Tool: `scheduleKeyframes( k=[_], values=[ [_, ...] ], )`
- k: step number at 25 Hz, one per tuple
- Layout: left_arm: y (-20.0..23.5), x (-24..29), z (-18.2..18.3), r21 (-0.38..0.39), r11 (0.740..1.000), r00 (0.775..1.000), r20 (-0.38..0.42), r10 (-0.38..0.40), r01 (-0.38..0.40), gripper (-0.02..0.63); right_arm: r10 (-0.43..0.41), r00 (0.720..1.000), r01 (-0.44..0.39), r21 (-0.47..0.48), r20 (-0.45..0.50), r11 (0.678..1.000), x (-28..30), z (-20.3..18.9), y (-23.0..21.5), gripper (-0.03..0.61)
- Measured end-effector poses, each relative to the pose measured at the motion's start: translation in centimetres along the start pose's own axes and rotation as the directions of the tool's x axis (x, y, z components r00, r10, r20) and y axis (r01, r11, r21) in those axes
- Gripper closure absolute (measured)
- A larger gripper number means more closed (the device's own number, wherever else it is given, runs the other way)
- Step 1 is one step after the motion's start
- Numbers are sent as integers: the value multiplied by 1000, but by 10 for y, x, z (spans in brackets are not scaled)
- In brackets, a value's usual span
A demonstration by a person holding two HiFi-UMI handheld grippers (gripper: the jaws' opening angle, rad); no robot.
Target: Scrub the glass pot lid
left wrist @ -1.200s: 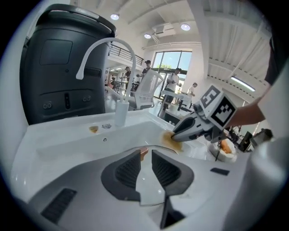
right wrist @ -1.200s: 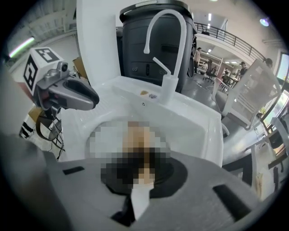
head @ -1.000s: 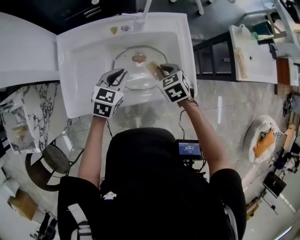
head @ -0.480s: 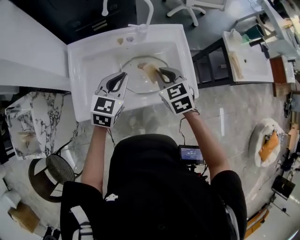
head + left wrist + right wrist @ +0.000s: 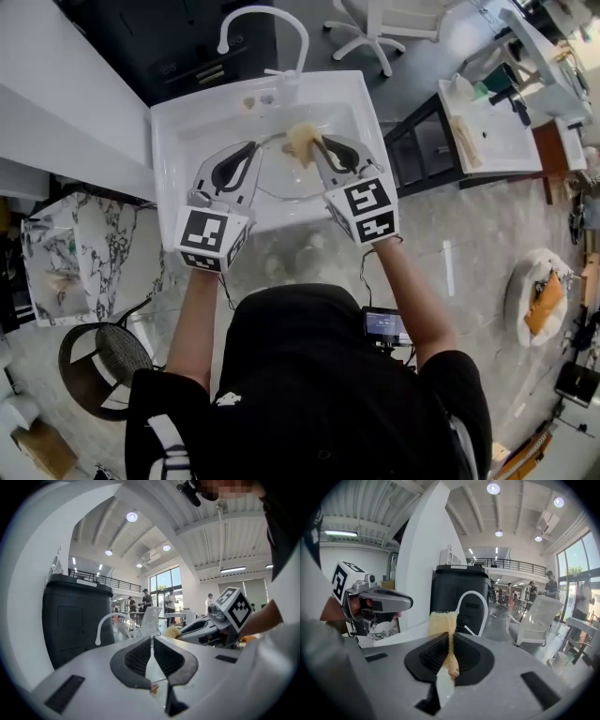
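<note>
Two grippers are here, the left gripper (image 5: 249,147) and the right gripper (image 5: 319,142). Each has two fingers (image 5: 133,660) and one marker cube (image 5: 208,239), so four fingers and two cubes in total. I count one sponge (image 5: 300,139), one glass pot lid (image 5: 277,183), one faucet (image 5: 474,592) and one sink (image 5: 173,159) before the person. Also one white office chair (image 5: 375,23), one round dark stool (image 5: 103,361) and one black container (image 5: 77,616).

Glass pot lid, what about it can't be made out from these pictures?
Head view: on the glass pot lid the knob is unseen, probably behind the sponge in the right gripper; its left edge lies under the left gripper.
Head view: dirt on the glass is too small against the white sink.
Both gripper views: aimed across the room, lid out of frame.
</note>
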State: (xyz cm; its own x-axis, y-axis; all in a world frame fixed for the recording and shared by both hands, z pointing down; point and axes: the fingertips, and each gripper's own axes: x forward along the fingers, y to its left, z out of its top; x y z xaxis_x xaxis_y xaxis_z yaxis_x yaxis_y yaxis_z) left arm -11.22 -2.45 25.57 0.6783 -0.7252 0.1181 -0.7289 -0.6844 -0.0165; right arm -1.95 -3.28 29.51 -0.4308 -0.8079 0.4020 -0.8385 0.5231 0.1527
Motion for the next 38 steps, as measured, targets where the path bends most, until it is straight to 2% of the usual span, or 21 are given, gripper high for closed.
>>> scheduleKeyframes(
  k=[5,20,38],
  values=[
    [-8,-6,30,18,1000,998,66,7,-8,595,-3,999,3,-4,42,1000,-12,15,0,560],
    [-58,-17,79,18,997,992,108,70,-72,595,5,983,-4,-6,183,1000,-78,56,-16,560],
    [-136,-70,99,61,986,980,139,144,-153,595,33,957,-30,-15,287,999,-170,55,4,560]
  ],
)
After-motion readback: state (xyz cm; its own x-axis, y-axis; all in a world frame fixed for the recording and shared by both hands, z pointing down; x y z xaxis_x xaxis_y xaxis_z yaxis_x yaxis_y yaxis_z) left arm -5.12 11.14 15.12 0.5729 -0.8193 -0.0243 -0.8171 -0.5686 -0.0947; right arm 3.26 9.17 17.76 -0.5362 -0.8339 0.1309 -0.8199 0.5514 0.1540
